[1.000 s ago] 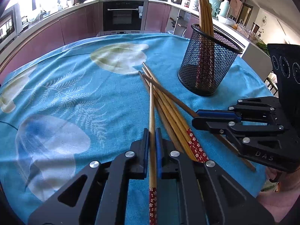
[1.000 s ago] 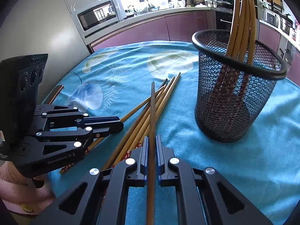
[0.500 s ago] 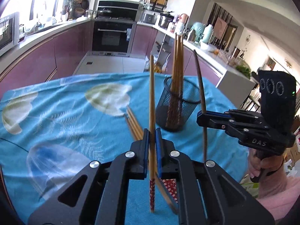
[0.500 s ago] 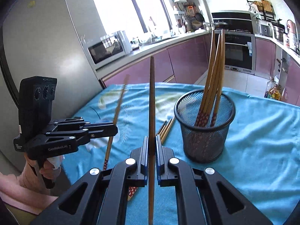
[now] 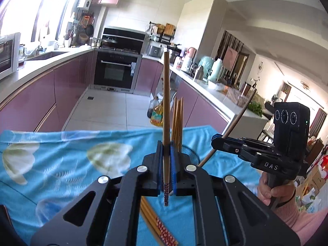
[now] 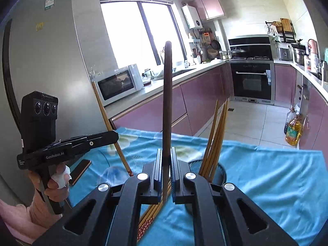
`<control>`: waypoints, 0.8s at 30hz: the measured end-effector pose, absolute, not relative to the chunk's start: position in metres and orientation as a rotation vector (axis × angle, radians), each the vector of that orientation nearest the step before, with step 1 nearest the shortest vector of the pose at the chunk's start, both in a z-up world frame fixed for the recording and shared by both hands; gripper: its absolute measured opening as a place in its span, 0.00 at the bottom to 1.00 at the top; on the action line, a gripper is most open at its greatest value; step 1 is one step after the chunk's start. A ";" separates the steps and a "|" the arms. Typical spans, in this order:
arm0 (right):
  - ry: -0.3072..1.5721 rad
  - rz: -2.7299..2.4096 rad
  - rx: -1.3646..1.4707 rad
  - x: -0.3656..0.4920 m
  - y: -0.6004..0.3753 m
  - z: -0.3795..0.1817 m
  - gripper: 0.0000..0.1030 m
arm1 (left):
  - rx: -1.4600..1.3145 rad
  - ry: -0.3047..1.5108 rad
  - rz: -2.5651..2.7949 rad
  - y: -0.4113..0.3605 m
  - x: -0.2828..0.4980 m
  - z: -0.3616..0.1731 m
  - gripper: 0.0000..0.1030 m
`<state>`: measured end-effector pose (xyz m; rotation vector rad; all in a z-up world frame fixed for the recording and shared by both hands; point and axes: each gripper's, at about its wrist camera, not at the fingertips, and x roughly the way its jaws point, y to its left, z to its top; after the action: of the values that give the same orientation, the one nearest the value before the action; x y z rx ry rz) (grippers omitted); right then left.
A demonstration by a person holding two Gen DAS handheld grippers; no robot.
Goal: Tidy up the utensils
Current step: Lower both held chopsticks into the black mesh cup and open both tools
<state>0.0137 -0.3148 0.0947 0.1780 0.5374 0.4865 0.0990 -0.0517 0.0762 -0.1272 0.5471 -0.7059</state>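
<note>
Left wrist view has the left gripper (image 5: 166, 153) clamped on a light wooden chopstick (image 5: 166, 106) that stands upright between the blue pads, its red patterned end (image 5: 166, 192) hanging below the jaws above the tablecloth (image 5: 61, 155). Right behind the jaws, the black mesh holder (image 5: 192, 155) is almost wholly covered by the gripper body; only a sliver of rim and the tops of the chopsticks in the holder (image 5: 178, 121) show. More loose chopsticks (image 5: 157, 225) lie on the cloth near its front edge, partly hidden under the gripper and cut off by the bottom of the frame. To the right, the right gripper (image 5: 217, 141) is held over the cloth's right edge, closed on a dark chopstick (image 5: 237, 121) that tilts up and away; its lower end disappears behind the left gripper. From the right wrist view that dark chopstick (image 6: 167, 102) rises straight between closed jaws, and the holder (image 6: 222, 174) is again mostly masked, with its chopsticks (image 6: 217, 135) leaning right. The left gripper (image 6: 115, 135) appears at the left with its chopstick (image 6: 108, 123) slanting down toward the cloth, the red tip barely visible. A flat dark phone-like item (image 6: 80, 171) lies at the cloth's left edge; what it is cannot be told.
</note>
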 end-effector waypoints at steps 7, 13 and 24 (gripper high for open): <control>0.466 0.445 0.166 0.022 -0.332 0.125 0.06 | -0.136 0.495 -0.709 -0.072 0.114 0.110 0.07; 0.446 0.410 0.176 0.031 -0.343 0.129 0.06 | -0.118 0.498 -0.709 -0.096 0.123 0.118 0.07; 0.613 0.394 0.174 0.061 -0.346 0.084 0.06 | -0.030 0.625 -0.682 -0.131 0.153 0.079 0.07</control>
<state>0.0613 -0.3460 0.0838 0.1740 0.6128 0.3937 0.1525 -0.1314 0.0789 -0.0296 0.6247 -0.6822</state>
